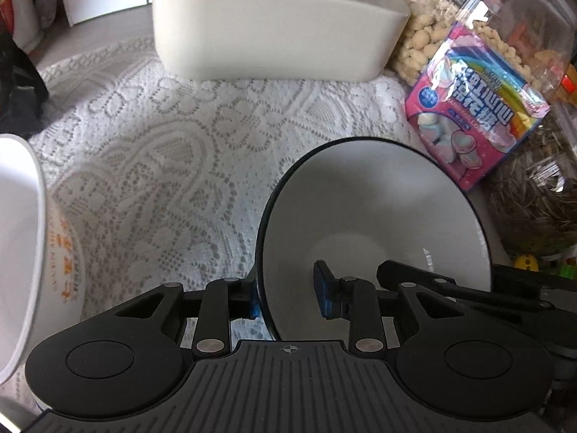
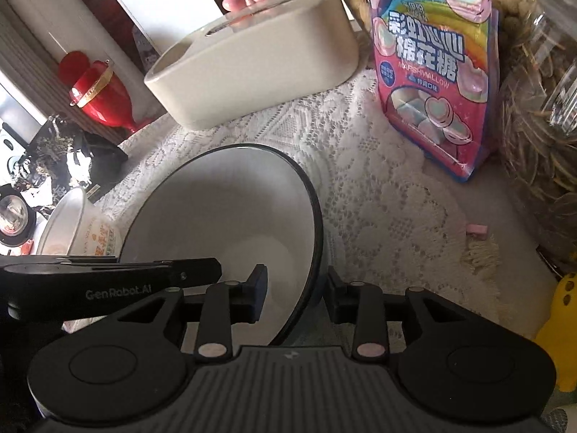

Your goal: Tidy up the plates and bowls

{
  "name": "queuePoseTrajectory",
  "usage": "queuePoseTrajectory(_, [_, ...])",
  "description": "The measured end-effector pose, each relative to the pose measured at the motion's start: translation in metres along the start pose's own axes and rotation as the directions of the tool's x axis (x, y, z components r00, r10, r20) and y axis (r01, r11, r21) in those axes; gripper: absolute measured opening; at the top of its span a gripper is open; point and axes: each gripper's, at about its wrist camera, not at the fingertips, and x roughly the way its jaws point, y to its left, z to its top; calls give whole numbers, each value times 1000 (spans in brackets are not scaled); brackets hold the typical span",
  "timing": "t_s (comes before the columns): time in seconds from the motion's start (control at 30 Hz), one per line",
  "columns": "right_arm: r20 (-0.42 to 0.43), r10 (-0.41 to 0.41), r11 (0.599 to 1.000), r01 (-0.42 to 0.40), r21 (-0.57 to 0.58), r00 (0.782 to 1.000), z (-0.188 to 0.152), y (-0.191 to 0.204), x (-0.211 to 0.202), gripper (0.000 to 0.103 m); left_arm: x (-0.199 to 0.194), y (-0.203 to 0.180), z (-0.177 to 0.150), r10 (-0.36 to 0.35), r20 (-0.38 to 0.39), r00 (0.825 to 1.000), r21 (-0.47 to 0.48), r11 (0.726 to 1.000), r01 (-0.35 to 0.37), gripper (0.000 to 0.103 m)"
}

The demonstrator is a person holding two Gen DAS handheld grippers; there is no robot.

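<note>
A white bowl with a dark rim (image 1: 375,216) stands on the lace cloth; it also shows in the right wrist view (image 2: 223,213). My left gripper (image 1: 290,292) is open and straddles the bowl's left rim, one finger outside, one inside. My right gripper (image 2: 297,296) is open and straddles the bowl's right rim the same way. A second white bowl with orange lettering (image 1: 21,245) sits at the far left, also seen in the right wrist view (image 2: 75,227).
A cream ceramic container (image 1: 274,25) stands behind the bowl. A pink marshmallow bag (image 2: 429,72) and clear jars of snacks and seeds (image 2: 541,137) crowd the right. A red ornament (image 2: 97,93) and dark clutter lie left. The lace cloth (image 1: 162,166) covers the table.
</note>
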Motion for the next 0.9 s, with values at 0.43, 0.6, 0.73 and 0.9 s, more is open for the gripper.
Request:
queuePoseTrajectory(0.43, [18,1,1000,-1,8,1000,9,2,9,36,3,5,6,-39,-13,999,-14,999,39,33])
queuePoseTrajectory(0.6, [11,11,1000,-10,-21,1000,10,2,10,37,3,4,6,-40,-14,999,2,999,40,33])
queuePoseTrajectory(0.73, [18,3,1000,-2,-19,1000,9,4,9,37,3,3,5,-38,2,999,21,999,38,33])
queuePoseTrajectory(0.9, [24,-15,999,16,-28,1000,5,7,5,36,-2,2,-2,-35,32,999,52,998,34,33])
